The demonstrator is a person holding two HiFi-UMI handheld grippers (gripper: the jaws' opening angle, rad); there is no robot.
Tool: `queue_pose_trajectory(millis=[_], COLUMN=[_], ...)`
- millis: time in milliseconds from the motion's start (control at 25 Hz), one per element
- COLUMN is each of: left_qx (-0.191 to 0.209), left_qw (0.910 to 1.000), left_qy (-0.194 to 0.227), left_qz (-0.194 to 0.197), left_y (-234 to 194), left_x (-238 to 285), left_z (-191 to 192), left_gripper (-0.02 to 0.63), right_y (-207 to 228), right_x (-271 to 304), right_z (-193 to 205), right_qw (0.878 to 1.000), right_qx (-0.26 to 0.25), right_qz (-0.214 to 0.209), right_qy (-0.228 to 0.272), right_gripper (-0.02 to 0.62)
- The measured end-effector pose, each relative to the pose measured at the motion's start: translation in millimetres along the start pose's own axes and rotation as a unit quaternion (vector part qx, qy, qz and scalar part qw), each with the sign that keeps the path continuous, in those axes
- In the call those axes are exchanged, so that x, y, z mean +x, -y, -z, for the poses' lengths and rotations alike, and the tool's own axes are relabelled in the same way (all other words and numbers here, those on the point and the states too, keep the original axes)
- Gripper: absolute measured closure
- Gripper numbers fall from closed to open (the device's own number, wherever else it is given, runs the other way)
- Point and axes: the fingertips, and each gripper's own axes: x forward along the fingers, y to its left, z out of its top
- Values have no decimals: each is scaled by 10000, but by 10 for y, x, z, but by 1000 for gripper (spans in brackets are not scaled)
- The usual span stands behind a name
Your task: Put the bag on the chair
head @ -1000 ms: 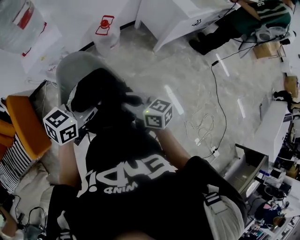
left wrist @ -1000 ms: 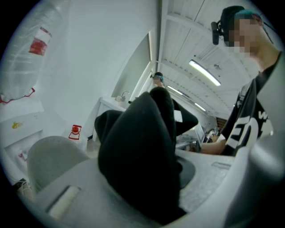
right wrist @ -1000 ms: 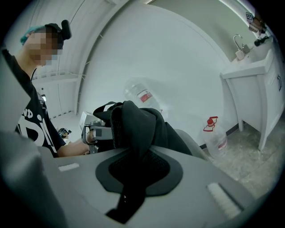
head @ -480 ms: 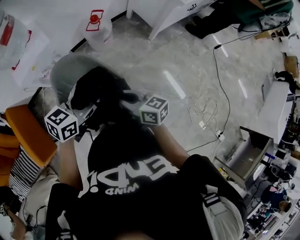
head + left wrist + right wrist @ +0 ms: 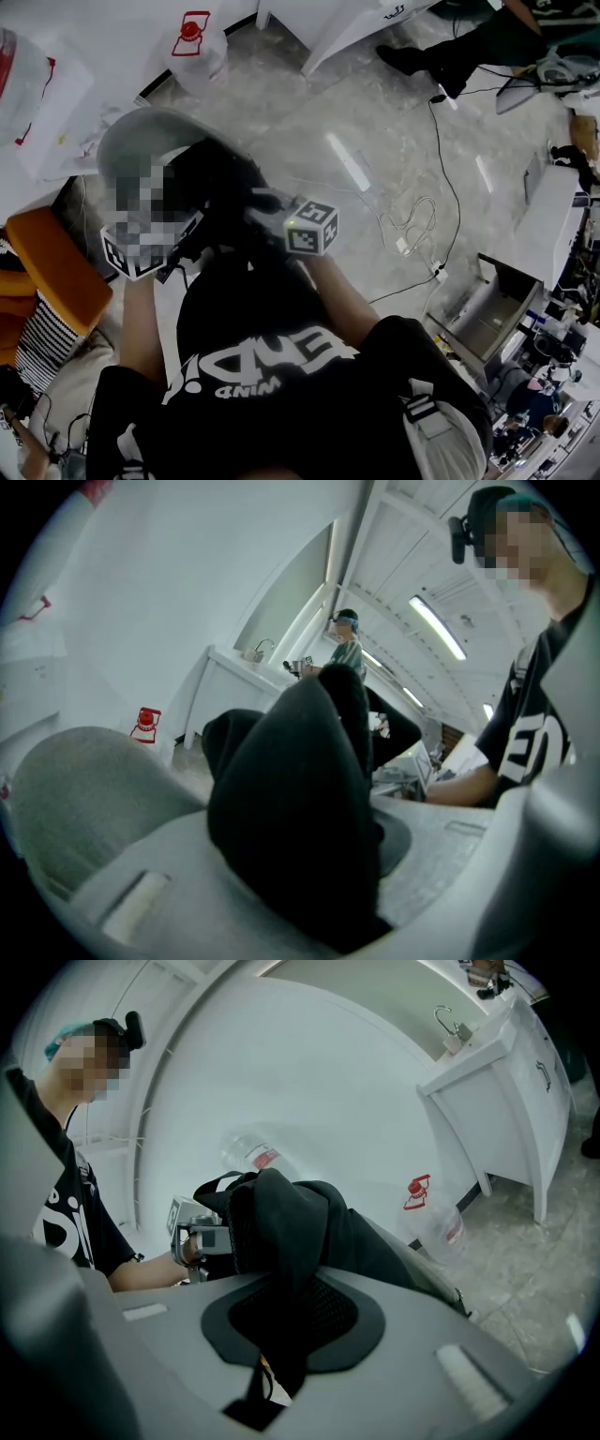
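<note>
Hand-held gripper L (image 5: pixel 314 869), R (image 5: pixel 286 1330) — on soft blk fabric bag (image 5: pixel 208 183)

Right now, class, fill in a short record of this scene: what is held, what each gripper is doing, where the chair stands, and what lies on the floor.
Held item: black bag
Left gripper: shut on the bag's fabric
Right gripper: shut on the bag's fabric
Chair: grey, behind and below the bag
Bag resting on chair: cannot tell
Floor: water jug by the wall, loose cables
</note>
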Motion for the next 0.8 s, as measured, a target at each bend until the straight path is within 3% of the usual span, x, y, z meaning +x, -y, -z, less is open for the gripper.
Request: queue_pose_trajectory(millis=[800], left_qx=[-390], left_qw=[9983], left_qy=[-416], left_qz=[123], left_y=[-782], left_x=[474], left_z=[325], left_gripper=[531], right_y=[823], right_x=[373], right_z=[242], right_qw=[9975], right_qx=[526], right_qz=[437], right_qy=[-202], right_gripper=[554])
